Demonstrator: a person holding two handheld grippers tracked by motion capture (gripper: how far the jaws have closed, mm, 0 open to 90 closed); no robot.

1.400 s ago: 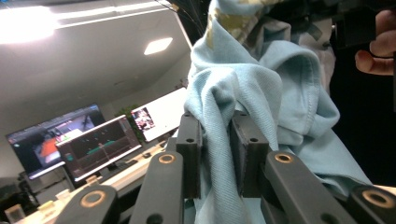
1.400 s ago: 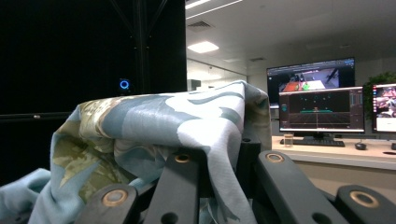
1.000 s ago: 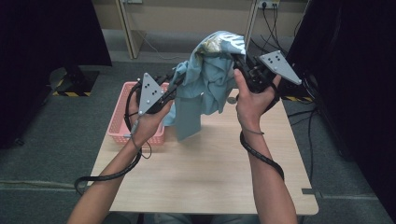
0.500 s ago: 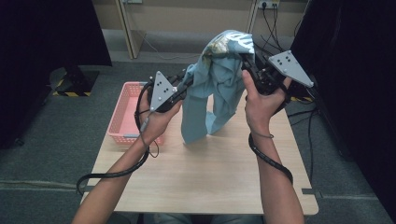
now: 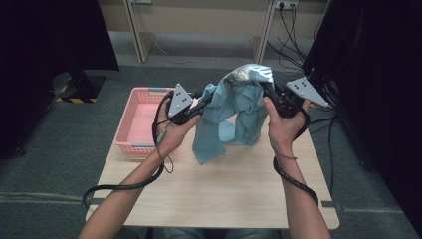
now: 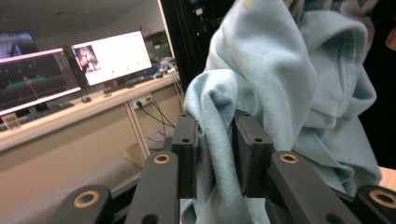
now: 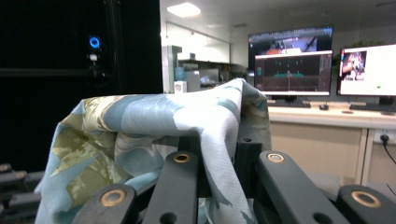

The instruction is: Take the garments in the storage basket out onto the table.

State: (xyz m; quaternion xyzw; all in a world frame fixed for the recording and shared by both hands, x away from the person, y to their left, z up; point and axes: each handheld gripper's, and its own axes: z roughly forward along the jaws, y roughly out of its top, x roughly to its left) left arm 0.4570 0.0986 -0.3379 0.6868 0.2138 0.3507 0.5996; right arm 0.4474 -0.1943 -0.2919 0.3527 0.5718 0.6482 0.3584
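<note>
High view: left tongs (image 5: 199, 106) clenched on a fold of a light blue cloth (image 5: 234, 119), approx 9 o'clock of the bundle; right tongs (image 5: 271, 97) clenched on its patterned upper edge at approx 3 o'clock. Cloth hangs between both tongs above the worktop (image 5: 224, 194), w/ its lower end trailing down toward the wood at 6 o'clock; can't tell if it touches. Left hand (image 5: 171, 132) and right hand (image 5: 282, 127) grip the handles, cables trailing back along the forearms.

Left gripper view: left tongs (image 6: 215, 140) pinch a thick blue fold, pads pressed on fabric both sides; rest of cloth (image 6: 299, 84) bunches up at 1 o'clock.

Right gripper view: right tongs (image 7: 219, 154) closed on a thin layer draped over them; the cloth (image 7: 154, 121) here shows its blue, white and olive print, spilling to 9 o'clock.

Further out, high view: pink basket (image 5: 130, 127) sits on the worktop's edge at 9 o'clock of the left hand, apart from the cloth.
</note>
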